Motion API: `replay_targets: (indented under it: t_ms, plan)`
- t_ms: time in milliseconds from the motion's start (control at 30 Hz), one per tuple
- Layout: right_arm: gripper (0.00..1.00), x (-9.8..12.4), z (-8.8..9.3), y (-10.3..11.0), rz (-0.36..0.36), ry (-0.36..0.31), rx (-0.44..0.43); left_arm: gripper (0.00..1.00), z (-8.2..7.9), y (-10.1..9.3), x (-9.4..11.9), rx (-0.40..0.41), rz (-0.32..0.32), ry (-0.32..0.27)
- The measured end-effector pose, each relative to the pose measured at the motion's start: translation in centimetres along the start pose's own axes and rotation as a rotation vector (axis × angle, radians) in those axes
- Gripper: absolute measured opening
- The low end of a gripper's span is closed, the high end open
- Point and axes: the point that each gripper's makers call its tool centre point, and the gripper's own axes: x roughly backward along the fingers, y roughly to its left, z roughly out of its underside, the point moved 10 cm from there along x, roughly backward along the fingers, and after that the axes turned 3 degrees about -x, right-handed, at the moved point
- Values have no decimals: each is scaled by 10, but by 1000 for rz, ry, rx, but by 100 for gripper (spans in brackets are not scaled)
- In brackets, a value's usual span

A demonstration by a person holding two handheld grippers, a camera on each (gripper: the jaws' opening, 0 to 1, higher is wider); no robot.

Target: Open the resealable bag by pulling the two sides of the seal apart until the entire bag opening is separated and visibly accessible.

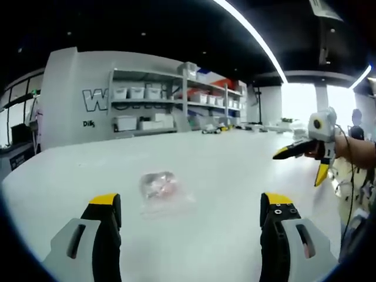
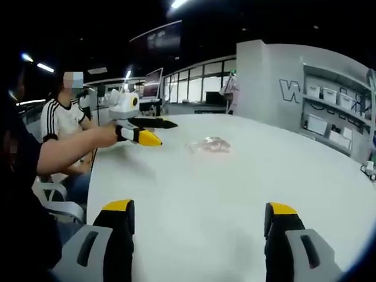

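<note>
A small clear resealable bag [image 1: 158, 185] with something pinkish inside lies flat on the white table [image 1: 223, 170], untouched. My left gripper [image 1: 191, 202] hovers just short of it, jaws wide apart with nothing between them. To the right, a hand holds my right gripper [image 1: 296, 170] above the table, also spread wide. From the right gripper view, the bag [image 2: 210, 145] is farther off across the table [image 2: 194, 194]. My right gripper [image 2: 200, 208] is open and empty. The left gripper [image 2: 168, 133] sits open to the left of the bag, held by a hand.
Shelves with white bins [image 1: 147, 106] line the far wall behind the table. A seated person [image 2: 61, 120] in a black-and-white shirt is beyond the table's edge, with chairs [image 2: 56, 202] nearby. The table edge curves close on that side.
</note>
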Motion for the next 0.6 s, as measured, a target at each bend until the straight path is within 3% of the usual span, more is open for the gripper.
replay_targets:
  t_ms: [600]
  plan:
    - [93, -3, 1, -4, -3, 4, -17, 96, 6, 2, -11, -13, -8, -2]
